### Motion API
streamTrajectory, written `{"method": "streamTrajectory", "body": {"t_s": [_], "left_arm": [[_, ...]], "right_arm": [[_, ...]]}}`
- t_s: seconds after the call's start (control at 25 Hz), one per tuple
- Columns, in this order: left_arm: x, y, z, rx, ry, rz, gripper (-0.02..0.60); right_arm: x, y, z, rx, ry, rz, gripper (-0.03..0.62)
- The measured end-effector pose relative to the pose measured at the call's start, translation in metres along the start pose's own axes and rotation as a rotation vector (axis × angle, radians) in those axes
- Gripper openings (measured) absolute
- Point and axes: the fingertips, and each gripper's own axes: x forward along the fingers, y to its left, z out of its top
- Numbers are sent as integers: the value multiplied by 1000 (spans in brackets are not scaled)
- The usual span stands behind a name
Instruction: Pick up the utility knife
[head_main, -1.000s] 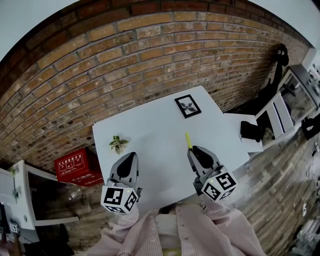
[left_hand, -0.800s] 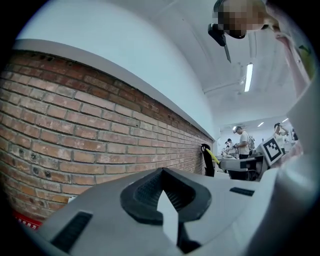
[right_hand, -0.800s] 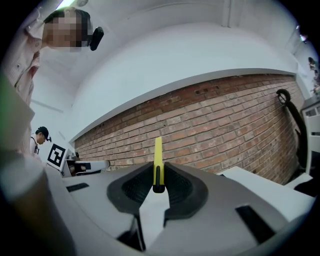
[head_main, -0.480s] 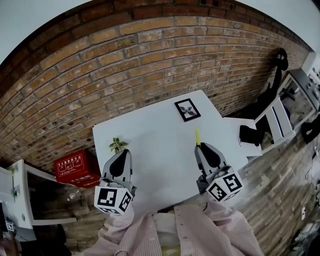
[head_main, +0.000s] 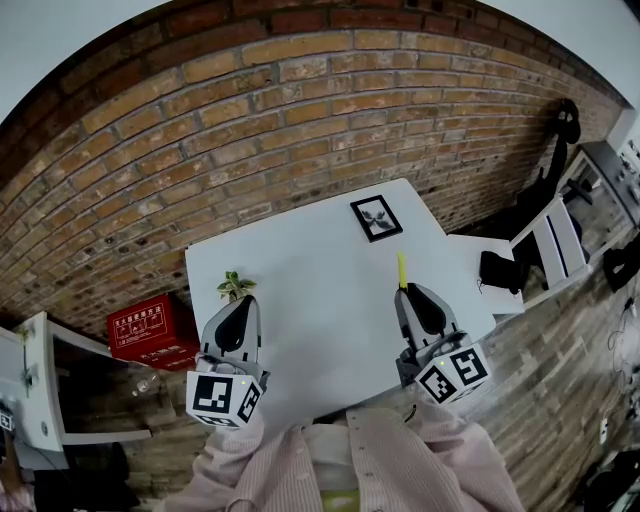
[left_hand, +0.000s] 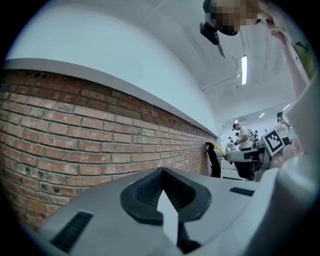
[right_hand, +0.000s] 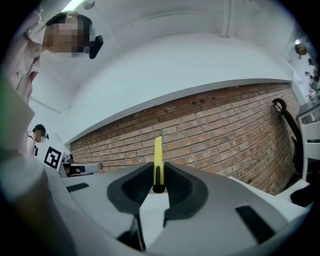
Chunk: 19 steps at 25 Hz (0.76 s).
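Note:
The utility knife (head_main: 401, 268) is a slim yellow stick that points away from me over the white table (head_main: 300, 250). My right gripper (head_main: 405, 291) is shut on its near end and holds it off the tabletop. In the right gripper view the knife (right_hand: 158, 155) stands up between the black pads (right_hand: 176, 185), with my right gripper (right_hand: 158, 172) closed round its dark butt. My left gripper (head_main: 240, 306) hovers at the table's left side beside a small plant, shut and holding nothing. In the left gripper view my left gripper (left_hand: 162, 175) faces the brick wall with its tips together.
A small potted plant (head_main: 235, 286) and a black picture frame (head_main: 376, 217) stand on the table. A brick wall (head_main: 300, 110) runs behind it. A red box (head_main: 140, 328) lies on the floor at the left. A black bag (head_main: 497, 270) and a white chair (head_main: 550, 235) are at the right.
Both grippers have risen. The right one has carried the knife up and to the right in the head view. The left one has drifted slightly left.

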Motion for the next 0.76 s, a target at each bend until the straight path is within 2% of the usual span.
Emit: {"method": "streamTrajectory", "body": {"t_s": [0.76], "left_arm": [[8, -3, -17, -12, 50, 10, -8]], "right_arm": [[-2, -19, -17, 7, 28, -28, 67]]}}
